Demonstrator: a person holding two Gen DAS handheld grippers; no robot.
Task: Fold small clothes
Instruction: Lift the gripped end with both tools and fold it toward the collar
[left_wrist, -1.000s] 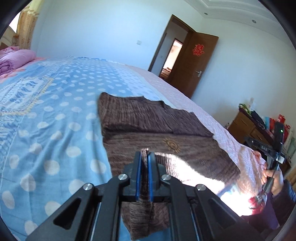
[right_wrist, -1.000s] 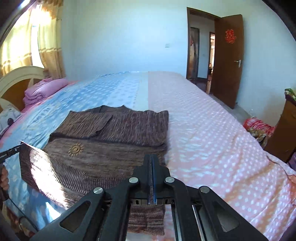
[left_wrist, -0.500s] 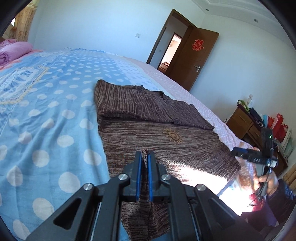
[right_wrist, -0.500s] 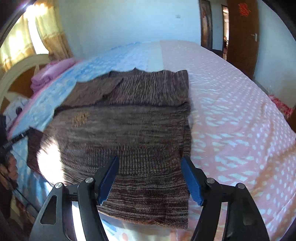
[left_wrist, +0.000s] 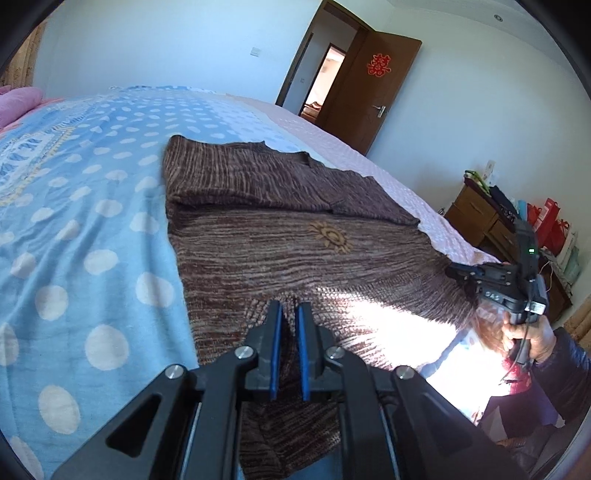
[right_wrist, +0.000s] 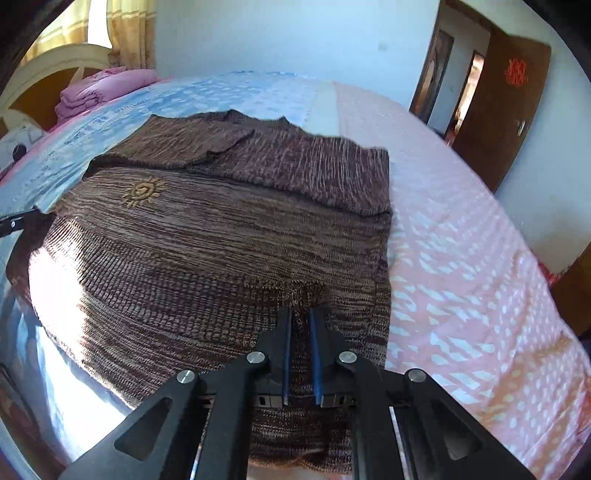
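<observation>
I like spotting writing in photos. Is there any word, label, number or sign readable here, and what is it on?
"囍" (double happiness), a red paper sign on the brown door; in the right wrist view it is too blurred to read.
White sticker on the right tool: print too small to read.
Sun emblem on the brown sweater: a picture, no letters.

— What has the right gripper (right_wrist: 300, 325) got?
— The brown sweater's (right_wrist: 221, 236) near hem, pinched between its narrowly parted blue pads (sleeves folded across), on the bed (right_wrist: 461, 240).
</observation>
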